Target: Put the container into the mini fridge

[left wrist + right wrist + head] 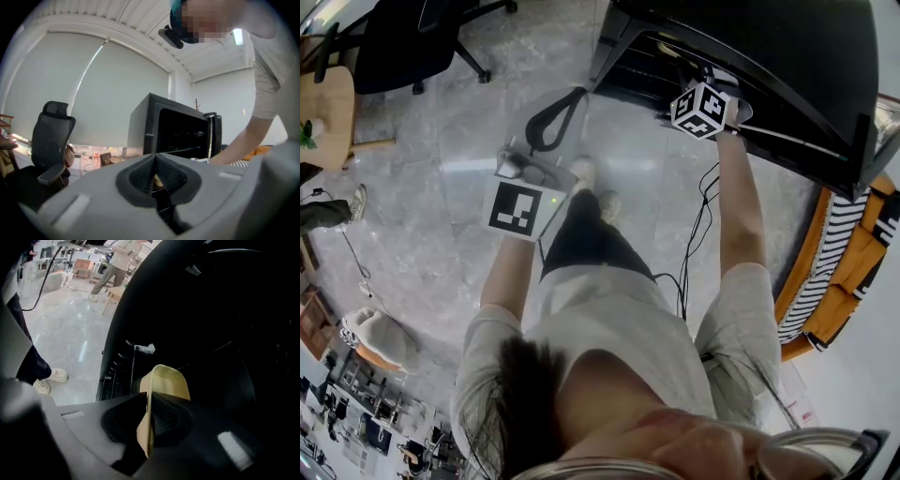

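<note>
The right claw [147, 417] is clamped on the side wall of the pale cream, round-cornered container [168, 379], held tilted on edge at the mouth of the dark mini fridge [220, 310], so it likely needs levelling and setting down flat inside before release, while the left claw [154, 177], closed on nothing, hangs aside.
</note>
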